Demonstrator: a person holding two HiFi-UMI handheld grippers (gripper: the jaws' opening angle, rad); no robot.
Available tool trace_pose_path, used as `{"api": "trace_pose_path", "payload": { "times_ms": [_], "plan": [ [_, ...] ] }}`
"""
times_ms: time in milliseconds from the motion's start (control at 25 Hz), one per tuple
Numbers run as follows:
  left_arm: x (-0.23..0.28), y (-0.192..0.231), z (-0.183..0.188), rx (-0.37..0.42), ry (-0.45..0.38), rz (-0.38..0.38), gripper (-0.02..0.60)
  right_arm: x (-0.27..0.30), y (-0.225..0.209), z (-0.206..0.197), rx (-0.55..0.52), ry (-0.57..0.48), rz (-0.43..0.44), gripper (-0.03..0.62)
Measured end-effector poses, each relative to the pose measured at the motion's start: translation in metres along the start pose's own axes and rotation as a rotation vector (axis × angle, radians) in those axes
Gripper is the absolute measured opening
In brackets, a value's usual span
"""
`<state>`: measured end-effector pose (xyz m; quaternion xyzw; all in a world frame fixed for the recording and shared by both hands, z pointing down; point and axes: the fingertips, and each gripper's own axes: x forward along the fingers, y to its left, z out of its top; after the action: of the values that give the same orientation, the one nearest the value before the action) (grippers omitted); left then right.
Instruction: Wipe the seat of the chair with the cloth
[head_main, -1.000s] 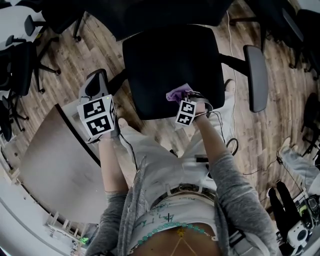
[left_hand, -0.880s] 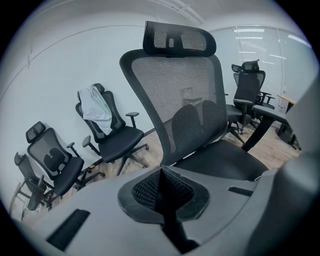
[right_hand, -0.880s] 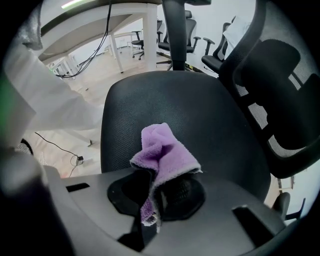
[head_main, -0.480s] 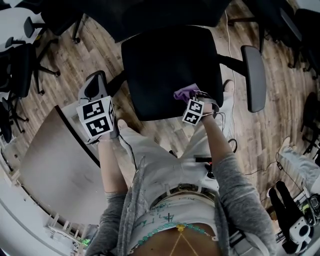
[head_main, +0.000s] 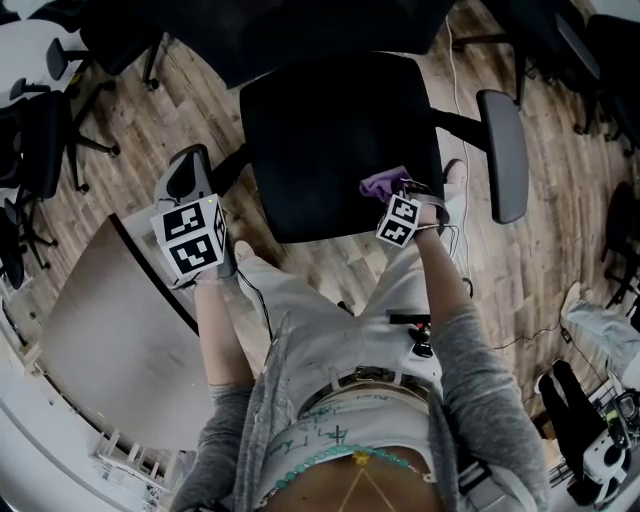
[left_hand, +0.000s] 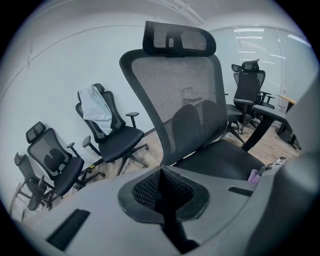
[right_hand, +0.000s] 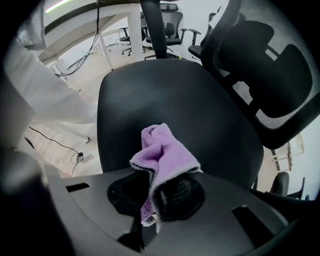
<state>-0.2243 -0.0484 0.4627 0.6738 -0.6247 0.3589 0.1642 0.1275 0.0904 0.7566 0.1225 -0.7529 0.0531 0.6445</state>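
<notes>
A black office chair fills the upper middle of the head view, its seat (head_main: 335, 130) facing me. My right gripper (head_main: 392, 197) is shut on a crumpled purple cloth (head_main: 382, 183) at the seat's near right corner. In the right gripper view the cloth (right_hand: 162, 155) sticks out from between the jaws and rests on the seat (right_hand: 165, 100). My left gripper (head_main: 205, 205) hangs off the seat's left side, near the left armrest (head_main: 188, 172). Its jaws are shut with nothing between them, and it looks toward the mesh backrest (left_hand: 180, 105).
The chair's right armrest (head_main: 502, 150) stands right of the cloth. A pale table (head_main: 110, 330) lies at lower left. Other black chairs (head_main: 40, 130) stand at the left and top. Cables (head_main: 520, 335) trail on the wooden floor at right.
My right gripper has slid the cloth to the right along the seat's near edge, toward the right corner. The left gripper has stayed in place.
</notes>
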Motion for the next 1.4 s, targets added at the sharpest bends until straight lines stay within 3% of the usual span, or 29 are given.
{"api": "trace_pose_path", "payload": {
  "times_ms": [1080, 1400],
  "plan": [
    [0.001, -0.001, 0.000, -0.002, -0.001, -0.002, 0.008, -0.029, -0.036, -0.088, 0.099, 0.033, -0.070, 0.048],
    [0.001, -0.001, 0.000, -0.004, 0.001, 0.001, 0.008, -0.026, -0.040, -0.095, 0.152, 0.051, -0.069, 0.048]
  ]
}}
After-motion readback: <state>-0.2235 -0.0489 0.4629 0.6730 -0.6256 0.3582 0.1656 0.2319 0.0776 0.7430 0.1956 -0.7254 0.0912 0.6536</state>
